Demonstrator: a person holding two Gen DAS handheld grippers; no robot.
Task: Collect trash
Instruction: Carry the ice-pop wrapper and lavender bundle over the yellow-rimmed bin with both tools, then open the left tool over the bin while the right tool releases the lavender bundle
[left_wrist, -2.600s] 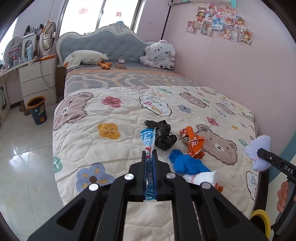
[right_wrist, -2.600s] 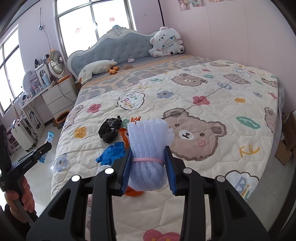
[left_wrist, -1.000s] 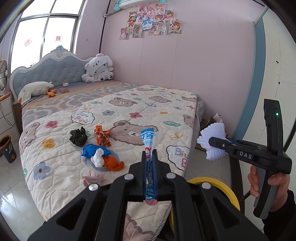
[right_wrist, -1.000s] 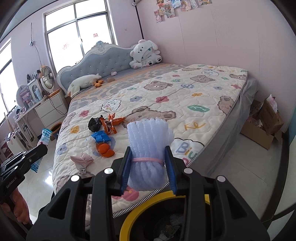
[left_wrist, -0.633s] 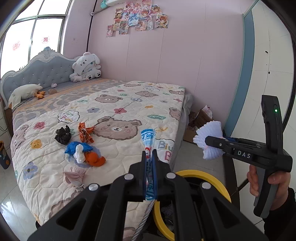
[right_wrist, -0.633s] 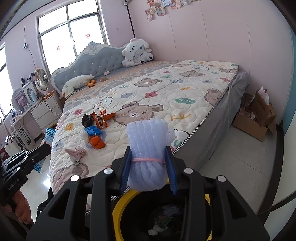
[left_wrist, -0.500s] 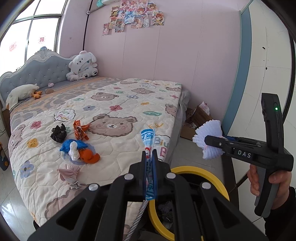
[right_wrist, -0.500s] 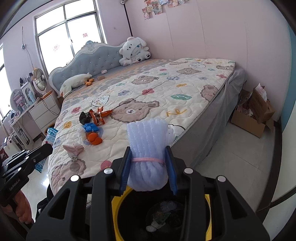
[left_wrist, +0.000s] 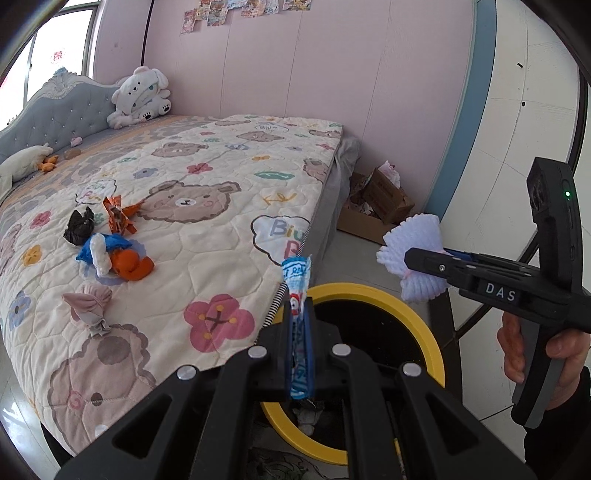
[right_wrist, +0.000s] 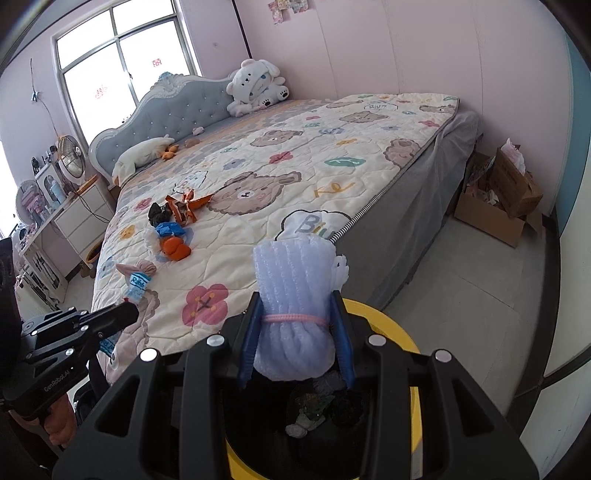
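Right wrist: ribbed foam roll (right_wrist: 295, 314), round yellow-rimmed bin (right_wrist: 402, 343)

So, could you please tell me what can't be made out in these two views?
- Yellow-rimmed black bin: its contents, dark in both views and blocked by the jaws.
- Open cardboard box: contents too small, both views.
- Blue-and-white snack wrapper: lower half hidden in the left gripper.
- Wall pictures: cut off by the top edge.

My left gripper (left_wrist: 299, 332) pinches a blue-and-white wrapper (left_wrist: 297, 284) with red print; my right gripper (right_wrist: 295, 332) clamps pale lilac foam (right_wrist: 295, 295) tied with pink string, above a black bin (right_wrist: 391, 328) rimmed in yellow.
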